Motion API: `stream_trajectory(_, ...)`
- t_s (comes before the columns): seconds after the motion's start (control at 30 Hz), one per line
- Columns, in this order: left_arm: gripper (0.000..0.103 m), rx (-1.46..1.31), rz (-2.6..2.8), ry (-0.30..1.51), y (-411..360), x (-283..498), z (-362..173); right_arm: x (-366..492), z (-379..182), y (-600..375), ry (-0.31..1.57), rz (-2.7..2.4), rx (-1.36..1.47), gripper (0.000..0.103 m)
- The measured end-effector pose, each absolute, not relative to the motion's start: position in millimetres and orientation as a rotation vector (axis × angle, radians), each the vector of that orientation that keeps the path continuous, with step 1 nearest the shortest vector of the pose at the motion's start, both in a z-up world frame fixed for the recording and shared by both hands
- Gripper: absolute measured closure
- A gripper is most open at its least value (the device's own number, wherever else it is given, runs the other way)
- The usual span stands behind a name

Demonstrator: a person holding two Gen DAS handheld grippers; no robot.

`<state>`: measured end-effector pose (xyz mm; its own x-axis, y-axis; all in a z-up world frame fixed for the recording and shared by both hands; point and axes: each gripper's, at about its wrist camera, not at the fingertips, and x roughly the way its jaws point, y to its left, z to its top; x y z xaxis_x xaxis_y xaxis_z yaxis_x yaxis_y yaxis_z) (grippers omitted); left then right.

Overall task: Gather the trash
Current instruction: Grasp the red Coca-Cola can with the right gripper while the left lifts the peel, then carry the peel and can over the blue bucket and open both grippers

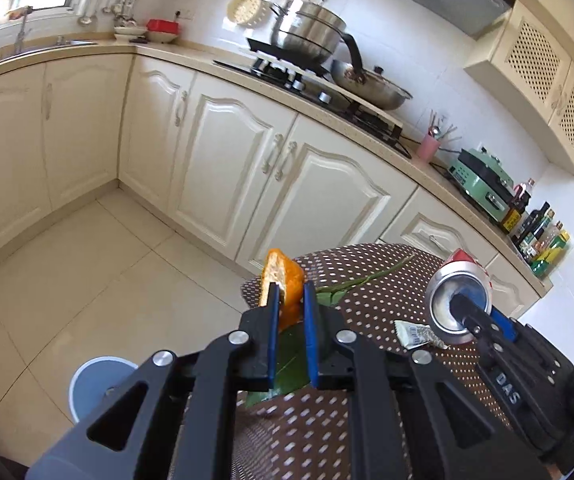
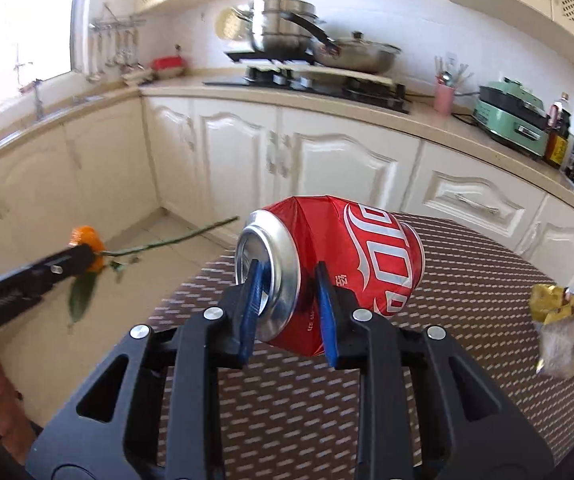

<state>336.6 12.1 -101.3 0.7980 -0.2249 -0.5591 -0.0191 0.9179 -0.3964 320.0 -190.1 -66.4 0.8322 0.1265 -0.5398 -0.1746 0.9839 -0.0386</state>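
My left gripper (image 1: 289,292) is shut on an orange peel piece (image 1: 283,272), held up past the table's left edge. A green stem (image 2: 175,238) with leaves (image 1: 287,364) runs out from the peel. My right gripper (image 2: 287,276) is shut on the open end of a dented red soda can (image 2: 367,248), one finger inside the mouth and one outside. The can is lifted off the brown dotted tablecloth (image 2: 467,320). In the left wrist view the can (image 1: 439,284) and the right gripper (image 1: 467,312) are at the right. The left gripper (image 2: 87,254) shows at the left of the right wrist view.
A blue-grey bin (image 1: 99,380) stands on the floor left of the table. A crumpled paper scrap (image 1: 415,334) and a gold wrapper (image 2: 563,320) lie on the cloth. Cream cabinets, a stove with pots (image 1: 311,36) and bottles (image 1: 539,232) line the far counter.
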Motion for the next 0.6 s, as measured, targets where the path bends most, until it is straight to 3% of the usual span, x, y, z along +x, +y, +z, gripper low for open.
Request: stream_trajectory(0.6, 0.092, -0.452, 0.193, 0.633, 192, 225, -127, 254, -87, 22, 0.608, 0.557, -0.072, 0.077)
